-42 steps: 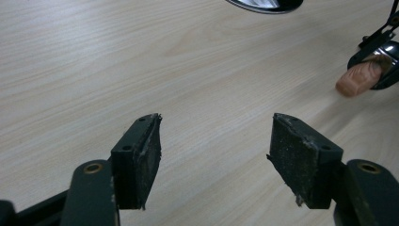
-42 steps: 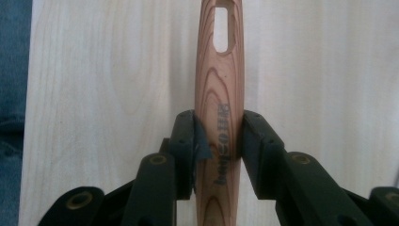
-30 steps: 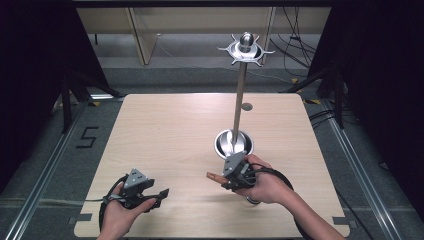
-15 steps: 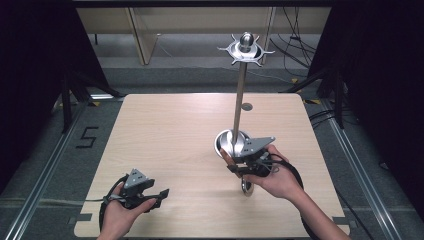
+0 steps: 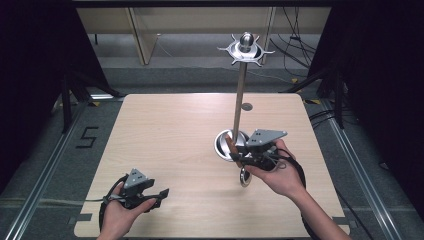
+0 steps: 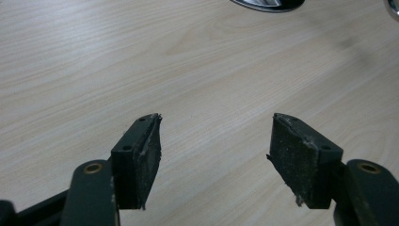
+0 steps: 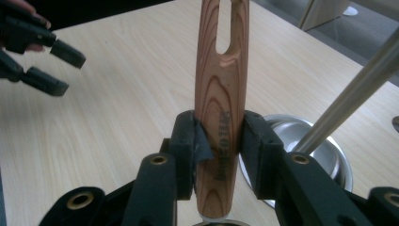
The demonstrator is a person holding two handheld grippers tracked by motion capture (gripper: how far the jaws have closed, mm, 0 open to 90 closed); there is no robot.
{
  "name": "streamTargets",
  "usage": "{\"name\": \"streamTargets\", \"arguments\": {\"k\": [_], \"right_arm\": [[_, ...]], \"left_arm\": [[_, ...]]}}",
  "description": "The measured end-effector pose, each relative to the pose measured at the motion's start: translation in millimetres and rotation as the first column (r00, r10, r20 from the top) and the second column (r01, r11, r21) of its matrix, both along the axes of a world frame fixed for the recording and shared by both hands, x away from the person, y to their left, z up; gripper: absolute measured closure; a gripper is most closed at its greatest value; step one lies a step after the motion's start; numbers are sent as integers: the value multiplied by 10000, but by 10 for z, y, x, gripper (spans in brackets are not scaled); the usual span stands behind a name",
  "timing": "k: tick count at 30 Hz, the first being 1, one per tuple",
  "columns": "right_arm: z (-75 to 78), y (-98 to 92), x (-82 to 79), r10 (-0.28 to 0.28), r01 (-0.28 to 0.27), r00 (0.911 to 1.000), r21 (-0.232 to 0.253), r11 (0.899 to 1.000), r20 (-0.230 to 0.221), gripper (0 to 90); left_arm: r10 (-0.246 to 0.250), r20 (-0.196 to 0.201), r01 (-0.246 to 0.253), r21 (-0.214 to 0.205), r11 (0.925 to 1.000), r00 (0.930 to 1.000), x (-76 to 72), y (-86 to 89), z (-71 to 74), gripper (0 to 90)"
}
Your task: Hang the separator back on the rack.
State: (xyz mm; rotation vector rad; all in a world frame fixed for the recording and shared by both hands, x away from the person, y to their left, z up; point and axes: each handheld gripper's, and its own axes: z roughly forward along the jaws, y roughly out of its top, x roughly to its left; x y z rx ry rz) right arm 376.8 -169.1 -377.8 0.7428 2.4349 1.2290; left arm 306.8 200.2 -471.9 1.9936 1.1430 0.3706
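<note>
High view first: two grippers over one light wooden tabletop (image 5: pixel 175 130). The left gripper (image 5: pixel 161 194) sits low near the front left corner, cradled in a hand (image 5: pixel 120 215), and its own view shows its jaws wide apart with bare wood grain between them. Over to the right gripper (image 5: pixel 234 150) — its jaws are clamped on a single wooden handle (image 7: pixel 221 108), one slotted hole near its far end and dark lettering on its face, the handle running straight out between the pads. One metal stand (image 5: pixel 239 100) rises just beside it — a round shiny base (image 5: pixel 224 145), one slim pole, one spoked crown on top. From the right gripper view, the base (image 7: pixel 324 155) lies just behind the jaws, and the left gripper (image 7: pixel 47 61) shows open, far off.
</note>
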Motion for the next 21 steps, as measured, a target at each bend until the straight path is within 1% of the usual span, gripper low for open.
{"name": "streamTargets", "arguments": {"k": [2, 3, 5, 6, 7, 8, 9, 10, 11, 12, 13, 14, 15, 17, 18, 19, 20, 21], "right_arm": [[38, -5, -9, -100, 101, 9999, 209, 9997, -40, 687], [59, -10, -20, -337, 338, 9994, 283, 9990, -36, 688], [93, -16, -41, -649, 644, 9978, 455, 9969, 103, 687], [112, -20, -49, -744, 744, 9972, 557, 9957, -17, 687], [122, -27, -39, -834, 821, 9964, 709, 9941, 160, 687], [143, -39, -43, -1012, 997, 9947, 767, 9921, 161, 687], [162, -48, -54, -1204, 1195, 9927, 872, 9890, 54, 687], [174, -59, -47, -1247, 1226, 9921, 1008, 9873, 152, 687], [189, -71, -46, -1397, 1358, 9897, 1070, 9849, 301, 687], [207, -73, -65, -1584, 1568, 9874, 1187, 9805, 40, 687], [223, -96, -58, -1688, 1649, 9854, 1212, 9788, 223, 687], [232, -99, -63, -1822, 1771, 9829, 1384, 9744, 250, 687], [248, -115, -60, -1821, 1772, 9830, 1357, 9748, 243, 687], [265, -128, -65, -2054, 1979, 9780, 1523, 9683, 354, 687], [273, -137, -57, -2107, 2015, 9764, 1531, 9675, 467, 687], [287, -153, -53, -2059, 1971, 9776, 1553, 9680, 424, 687], [293, -153, -62, -2167, 2074, 9753, 1615, 9648, 419, 687], [295, -153, -57, -2267, 2149, 9725, 1690, 9619, 533, 687]], "left_arm": [[-7, 19, 7, -28, 10000, 10000, 0, -2, -2, 334], [91, 47, -91, -126, 9999, 9999, 0, -12, -6, 335], [92, 49, -91, -62, 9999, 9999, 0, -7, -4, 335], [30, 29, -30, -76, 10000, 10000, -1, -4, -2, 335], [12, 27, -12, -79, 10000, 10000, -1, -4, -1, 335], [-31, 2, 31, -30, 10000, 10000, 0, 2, 1, 335], [-19, 3, 19, -42, 10000, 10000, 0, 1, 1, 335], [-16, 22, 16, -27, 10000, 10000, 0, 1, 1, 334], [61, 20, -61, -114, 9999, 10000, -2, -9, 0, 335], [69, 26, -68, -98, 9999, 10000, -1, -8, -1, 335], [65, 13, -65, -69, 10000, 10000, 1, -7, -2, 335], [86, 38, -86, -57, 9999, 10000, -1, -6, -1, 335], [73, 16, -73, -89, 9999, 10000, 2, -6, -4, 335], [70, 40, -69, -136, 9999, 10000, -2, -10, -3, 335], [66, 36, -66, -104, 9999, 10000, 0, -8, -3, 334], [88, 35, -87, -67, 9999, 10000, 0, -9, -2, 335], [97, 40, -97, -67, 9999, 9999, 0, -10, -3, 335], [105, 39, -104, -66, 9999, 9999, 0, -10, -3, 335]]}}
